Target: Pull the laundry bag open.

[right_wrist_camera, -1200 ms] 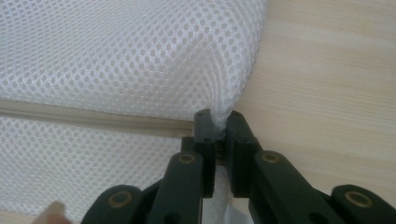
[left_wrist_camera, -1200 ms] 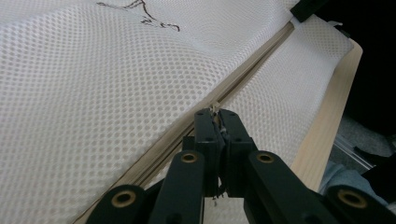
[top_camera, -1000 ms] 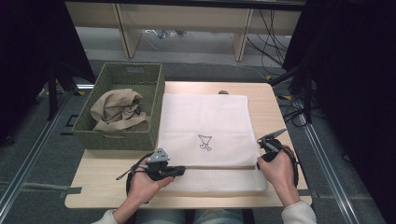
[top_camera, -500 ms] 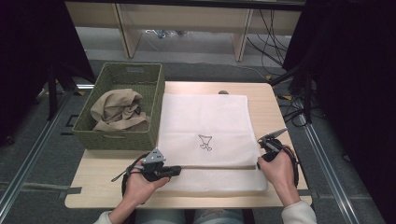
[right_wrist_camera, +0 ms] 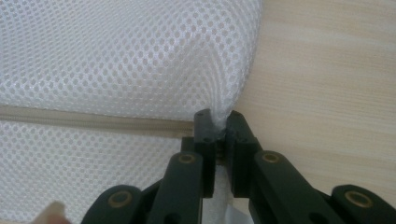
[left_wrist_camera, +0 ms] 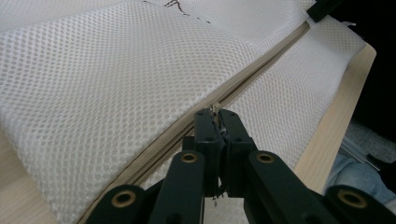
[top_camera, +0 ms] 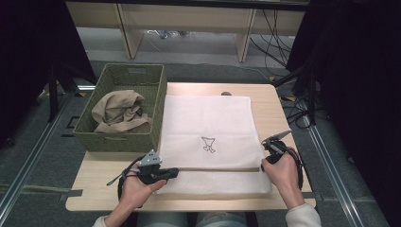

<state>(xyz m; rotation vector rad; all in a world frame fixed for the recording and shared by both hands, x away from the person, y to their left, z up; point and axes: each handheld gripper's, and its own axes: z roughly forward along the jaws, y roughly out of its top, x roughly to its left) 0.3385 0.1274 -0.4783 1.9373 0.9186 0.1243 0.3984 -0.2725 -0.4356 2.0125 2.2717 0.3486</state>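
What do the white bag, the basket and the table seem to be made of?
Bag: looks like white synthetic mesh, matte; its fine grid of holes shows in both gripper views, with a beige fabric zipper. Basket: woven green fibre, maybe wicker or paper cord; ribbed weave. Table: pale wood or wood-look laminate, with smooth grain lines.

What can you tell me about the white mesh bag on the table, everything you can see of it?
The mesh bag is white, honeycomb-patterned netting, roughly square, lying flat on the wooden table beside a green basket. A small dark drawing marks its middle. A beige zipper runs across near the front edge. The left gripper is shut on the zipper's pull; the right gripper pinches the bag's corner mesh.
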